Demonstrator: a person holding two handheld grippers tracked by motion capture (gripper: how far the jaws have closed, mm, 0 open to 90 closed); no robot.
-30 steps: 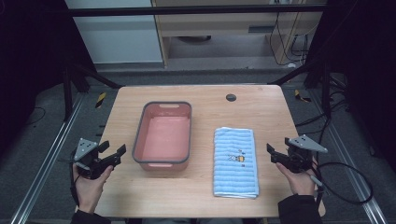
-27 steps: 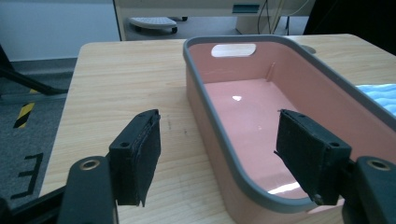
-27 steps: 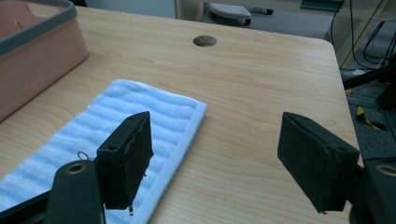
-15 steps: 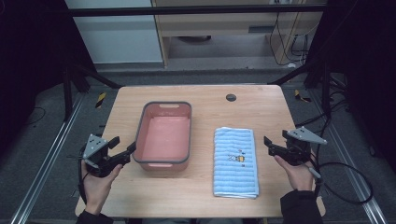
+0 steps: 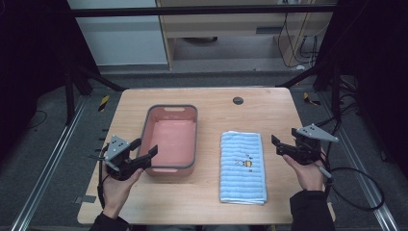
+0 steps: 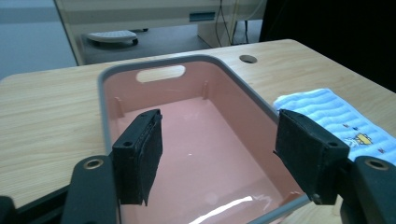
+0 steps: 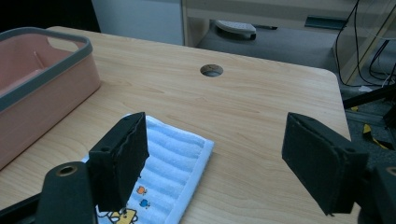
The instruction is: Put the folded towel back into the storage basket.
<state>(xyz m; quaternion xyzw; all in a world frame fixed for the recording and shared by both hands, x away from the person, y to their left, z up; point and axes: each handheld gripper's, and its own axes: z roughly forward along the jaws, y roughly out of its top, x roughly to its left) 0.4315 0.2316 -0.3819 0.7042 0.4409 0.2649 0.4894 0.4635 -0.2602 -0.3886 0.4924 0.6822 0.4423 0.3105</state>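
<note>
Nearest the person, the left gripper (image 5: 143,155) is hovering at the near left corner of the pink tub (image 5: 172,139), its jaws standing wide with nothing between them; in the left gripper view they are framing the tub's bare inside (a streak of light is glinting on its floor). Across the worktop (image 5: 211,103), the right gripper (image 5: 280,145) is hanging just beside the right edge of the blue towel (image 5: 243,166), and its jaws have just been opening, spread wide and gripping nothing. The towel is lying flat and folded on the worktop, just right of the tub, with a small stitched picture (image 5: 244,163) near its middle. Farther back, a round hole (image 5: 237,100) is sitting in the worktop near its far edge.
</note>
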